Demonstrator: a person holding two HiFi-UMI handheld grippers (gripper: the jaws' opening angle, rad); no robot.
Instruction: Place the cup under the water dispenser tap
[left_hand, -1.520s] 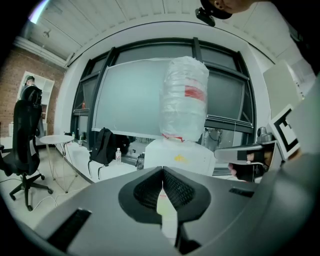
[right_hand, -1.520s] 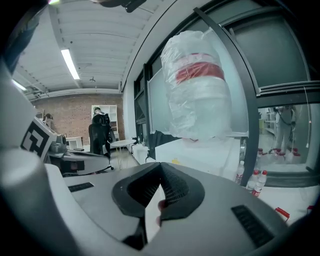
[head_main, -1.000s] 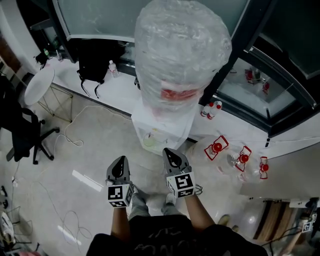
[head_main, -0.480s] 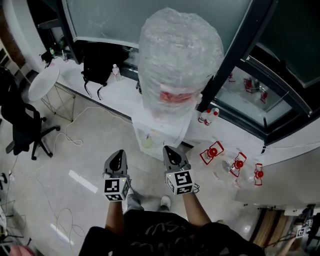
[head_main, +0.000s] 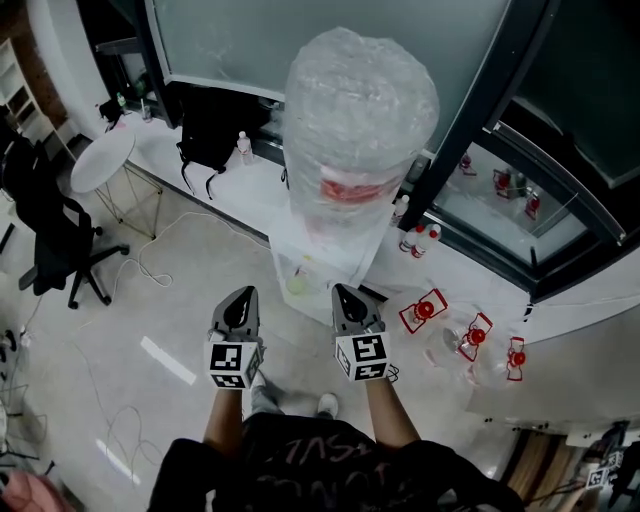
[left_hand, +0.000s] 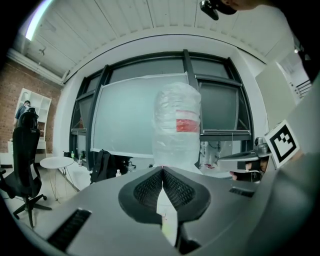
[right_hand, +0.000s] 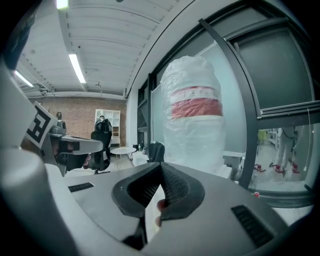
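While hovering with left gripper (head_main: 242, 296) and right gripper (head_main: 346, 293) fingers pressed together, empty; likely light, crushable cup (head_main: 299, 282); pinch rim gently.

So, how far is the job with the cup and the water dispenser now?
Looks done: what seems a pale green cup sits in the front recess of the water dispenser, below the wrapped bottle; the tap itself is too small to see. In hand: nothing, the left gripper and right gripper are both shut and empty. Left: probably only checking the cup's position.
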